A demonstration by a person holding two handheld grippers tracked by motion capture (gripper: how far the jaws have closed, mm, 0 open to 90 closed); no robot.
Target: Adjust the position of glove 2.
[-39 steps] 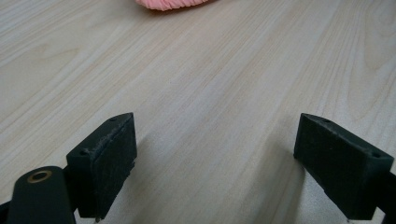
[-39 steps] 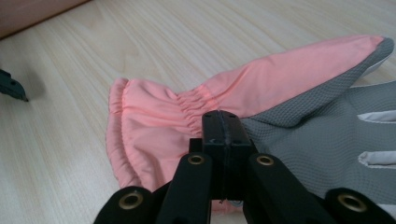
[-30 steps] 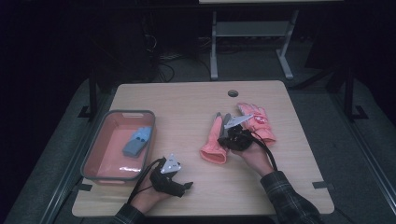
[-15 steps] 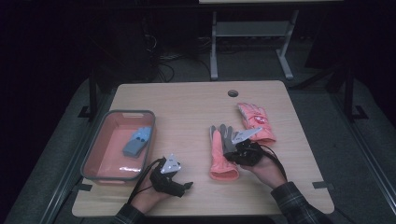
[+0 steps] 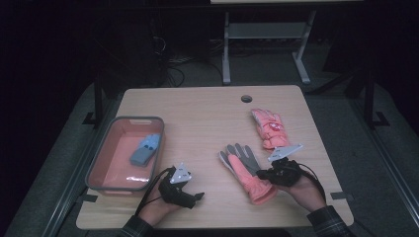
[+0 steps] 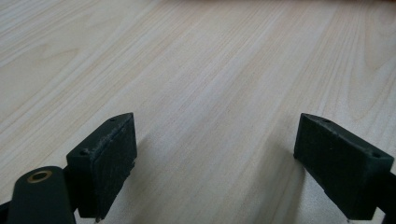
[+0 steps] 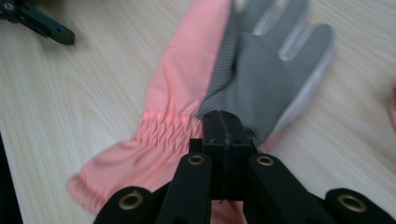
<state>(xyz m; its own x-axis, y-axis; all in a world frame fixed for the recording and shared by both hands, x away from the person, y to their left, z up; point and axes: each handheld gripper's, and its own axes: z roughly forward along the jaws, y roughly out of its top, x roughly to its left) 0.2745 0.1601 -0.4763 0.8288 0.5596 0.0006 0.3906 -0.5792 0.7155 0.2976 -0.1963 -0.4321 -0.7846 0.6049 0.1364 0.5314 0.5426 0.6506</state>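
Two black jaws on the right gripper (image 7: 223,122) are pressed tight together, pinching the pink glove (image 7: 196,88) right where the grey palm patch meets the gathered wrist band. In the right gripper view that glove lies flat, palm side up, fingers pointing away from the jaws and cuff trailing back under them. From the high view the same pink glove (image 5: 245,172) sits on the wooden table (image 5: 197,113) toward its near edge, angled so the grey fingers point up and left, and the right gripper (image 5: 263,174) is at its right side with the person's hand behind it.

Using that glove as the reference: the second pink glove (image 5: 268,127) lies just beyond it, farther back and a bit to the right, back side up, not touching as far as I can tell. The left gripper (image 5: 196,196) is well off to the glove's left, near the front edge. Its jaws are spread wide with bare wood between them, holding nothing. Farther left again is the red tray (image 5: 106,155), with a blue glove (image 5: 145,149) lying inside it against the side nearest the pink glove.
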